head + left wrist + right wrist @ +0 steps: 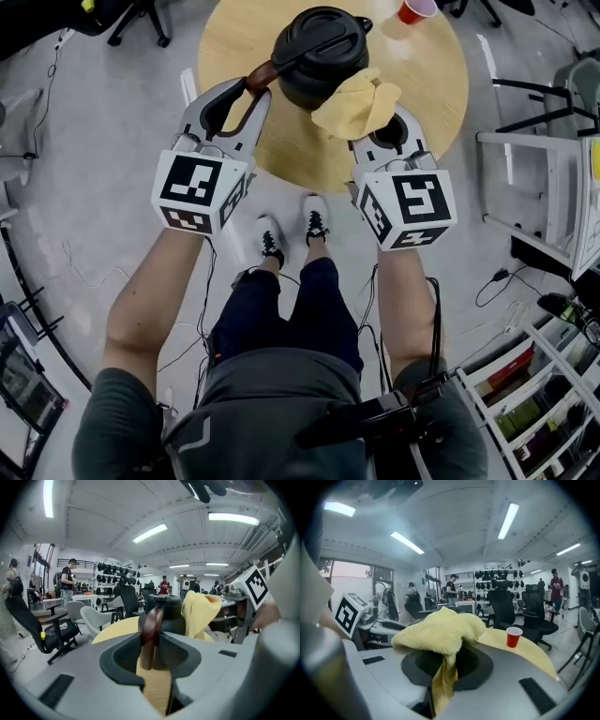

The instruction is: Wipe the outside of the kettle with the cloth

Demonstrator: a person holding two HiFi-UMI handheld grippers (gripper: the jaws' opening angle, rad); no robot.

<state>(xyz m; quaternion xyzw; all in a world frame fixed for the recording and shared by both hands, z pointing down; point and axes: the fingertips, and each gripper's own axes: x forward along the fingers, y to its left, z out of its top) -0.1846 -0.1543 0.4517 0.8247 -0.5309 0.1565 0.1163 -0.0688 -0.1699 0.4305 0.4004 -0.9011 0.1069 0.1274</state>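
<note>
A black kettle (319, 47) stands on the round wooden table (281, 155), its brown handle (261, 75) pointing left. My left gripper (249, 92) reaches around that handle. In the left gripper view the handle (151, 632) stands in the hollow between the jaws with dark space on both sides, so the jaws are open around it. My right gripper (389, 131) is shut on a yellow cloth (356, 103), which bunches over the jaws beside the kettle's right side. In the right gripper view the cloth (440, 632) is pinched in the slit and droops down.
A red cup (414, 9) stands at the table's far edge. The person's feet (291, 230) are just below the near edge. A metal frame (553, 159) and shelves (534, 394) stand to the right; office chairs (506, 606) and people fill the room beyond.
</note>
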